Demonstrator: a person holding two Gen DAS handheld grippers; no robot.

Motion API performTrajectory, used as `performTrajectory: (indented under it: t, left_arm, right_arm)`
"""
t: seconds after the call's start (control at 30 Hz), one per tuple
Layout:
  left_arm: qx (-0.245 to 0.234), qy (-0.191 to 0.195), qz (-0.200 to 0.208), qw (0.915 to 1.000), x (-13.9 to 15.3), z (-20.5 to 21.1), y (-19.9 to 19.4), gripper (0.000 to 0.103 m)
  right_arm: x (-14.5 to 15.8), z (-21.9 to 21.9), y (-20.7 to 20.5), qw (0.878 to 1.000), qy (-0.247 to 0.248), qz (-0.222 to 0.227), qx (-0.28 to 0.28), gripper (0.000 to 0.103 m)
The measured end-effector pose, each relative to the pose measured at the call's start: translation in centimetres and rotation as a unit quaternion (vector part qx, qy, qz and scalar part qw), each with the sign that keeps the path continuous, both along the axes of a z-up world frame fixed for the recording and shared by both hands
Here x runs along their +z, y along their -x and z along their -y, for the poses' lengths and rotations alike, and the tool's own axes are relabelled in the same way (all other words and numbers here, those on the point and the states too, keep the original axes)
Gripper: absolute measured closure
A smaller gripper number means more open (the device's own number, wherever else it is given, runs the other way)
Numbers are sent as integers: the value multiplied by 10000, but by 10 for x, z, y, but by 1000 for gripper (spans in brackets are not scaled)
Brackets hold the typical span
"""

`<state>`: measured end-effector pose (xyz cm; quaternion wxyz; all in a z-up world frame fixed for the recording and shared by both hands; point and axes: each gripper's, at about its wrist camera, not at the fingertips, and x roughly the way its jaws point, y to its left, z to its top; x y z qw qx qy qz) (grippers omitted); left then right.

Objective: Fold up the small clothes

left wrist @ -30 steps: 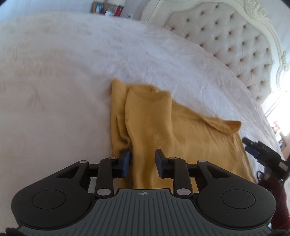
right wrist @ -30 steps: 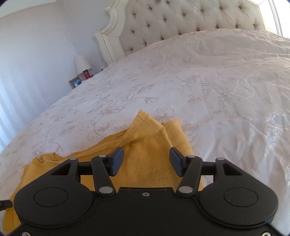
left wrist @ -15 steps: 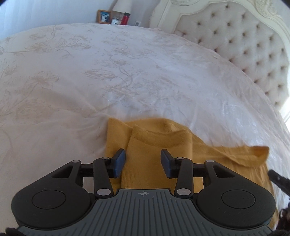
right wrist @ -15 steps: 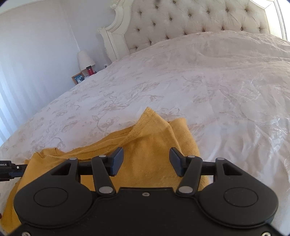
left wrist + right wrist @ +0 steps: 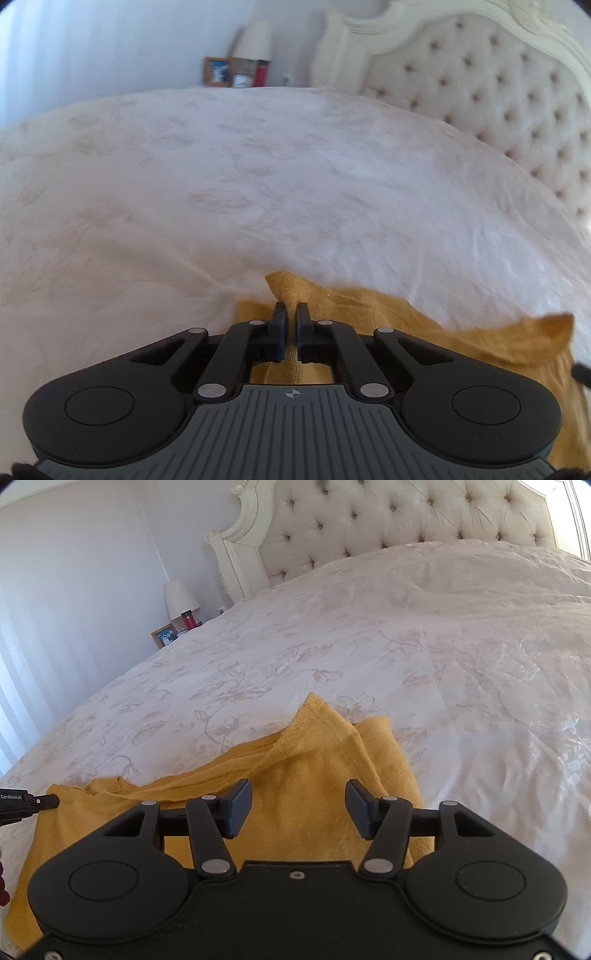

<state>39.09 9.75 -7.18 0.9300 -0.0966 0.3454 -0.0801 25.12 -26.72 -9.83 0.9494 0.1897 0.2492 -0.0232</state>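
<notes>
A mustard-yellow knit garment [image 5: 424, 325] lies partly folded on the white bedspread [image 5: 258, 184]. My left gripper [image 5: 291, 310] is shut on a bunched corner of its far edge, and the cloth peaks up between the pads. In the right wrist view the garment [image 5: 314, 768] spreads under my right gripper [image 5: 298, 799], which hovers over its right end, open, with nothing pressed between its fingers. A raised fold of cloth stands just ahead of it. The tip of the left gripper [image 5: 26, 803] shows at the left edge of that view.
A tufted cream headboard [image 5: 388, 524] rises at the head of the bed. Beside it a nightstand carries a lamp [image 5: 181, 594], a photo frame [image 5: 164, 635] and a red item. White floral bedspread [image 5: 461, 664] stretches wide beyond the garment.
The left gripper slid along to the garment's far edge, widened briefly, then closed on a pinch of cloth. The right gripper stayed open in place.
</notes>
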Motion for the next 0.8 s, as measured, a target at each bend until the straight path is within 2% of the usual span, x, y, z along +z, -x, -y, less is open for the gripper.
performTrajectory:
  t: [0.07, 0.13, 0.2, 0.27, 0.4, 0.43, 0.53, 0.63, 0.7, 0.73, 0.8]
  left_arm:
    - [79, 139, -316, 9994, -6, -5, -8, 96]
    - [113, -15, -324, 9994, -5, -2, -6, 94]
    - [216, -194, -241, 9993, 1, 5, 2, 66]
    - [143, -276, -31, 9995, 9, 14, 18, 54]
    - [-434, -517, 314, 9972, 20, 47, 52, 51]
    - [-671, -513, 294, 9960, 21, 57, 58, 50]
    - [-1381, -587, 90, 9886, 13, 91, 71, 48]
    - [-1865, -727, -181, 9796, -1, 123, 69, 48]
    - [-1984, -930, -325, 9752, -12, 145, 63, 45]
    - [-1970, -1002, -333, 9747, -15, 152, 58, 43]
    - [-1907, -1016, -374, 9756, -18, 166, 46, 32]
  right_arm:
    - [0, -1, 0, 10000, 17, -10, 12, 41]
    - [0, -2, 0, 10000, 38, -18, 20, 41]
    - [0, -2, -1, 10000, 39, -8, 32, 41]
    - [-1, -4, -1, 10000, 54, -13, 55, 41]
    - [2, -5, 0, 10000, 52, 41, 23, 41]
    - [4, -4, 1, 10000, 51, 71, -17, 40]
    - [8, 1, 6, 9997, 36, 159, -204, 25]
    - [11, 10, 10, 9988, 23, 124, -469, 25]
    - [10, 18, 12, 9978, -14, 61, -657, 22]
    - [9, 22, 13, 9973, -47, 44, -738, 16]
    - [8, 29, 16, 9961, -106, 21, -881, 6]
